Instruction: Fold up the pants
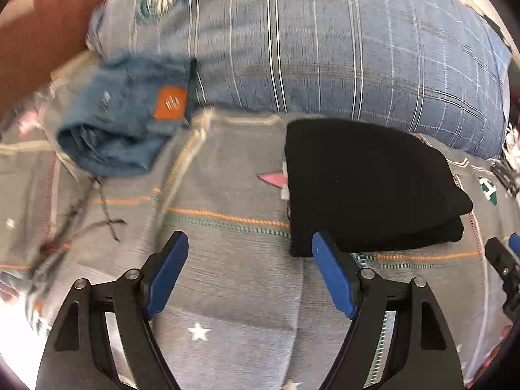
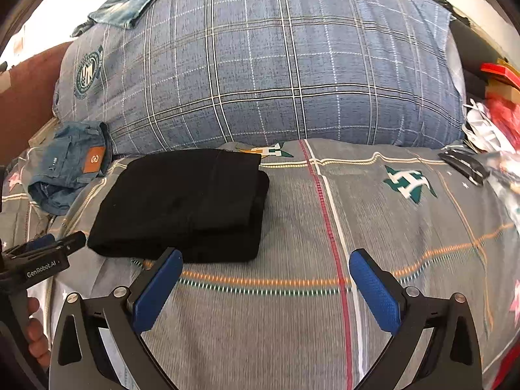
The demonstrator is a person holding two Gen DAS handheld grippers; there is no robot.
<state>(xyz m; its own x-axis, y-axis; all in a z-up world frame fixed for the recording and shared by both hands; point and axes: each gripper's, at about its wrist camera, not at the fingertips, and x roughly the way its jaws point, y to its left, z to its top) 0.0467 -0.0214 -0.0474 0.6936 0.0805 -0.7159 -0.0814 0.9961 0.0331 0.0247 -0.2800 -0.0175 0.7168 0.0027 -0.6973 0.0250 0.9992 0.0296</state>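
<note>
The black pants (image 1: 373, 188) lie folded into a thick rectangle on the grey patterned bedcover (image 1: 227, 292). In the right wrist view the black pants (image 2: 182, 204) sit left of centre on that bedcover (image 2: 292, 308). My left gripper (image 1: 250, 240) is open over bare cover, and its right finger stands at the stack's near left corner. My right gripper (image 2: 266, 255) is open wide with nothing between its pads; its left finger is just in front of the stack's near edge. The left gripper (image 2: 48, 247) also shows at the left edge, held by a hand (image 2: 35, 325).
A big blue plaid pillow (image 2: 260, 81) lies behind the pants. Folded blue jeans (image 2: 71, 165) with an orange patch rest to the left, against the pillow. Another denim piece (image 2: 123, 6) lies on the pillow's top left. A black clip (image 2: 464, 164) and red clutter (image 2: 500, 110) sit at the right.
</note>
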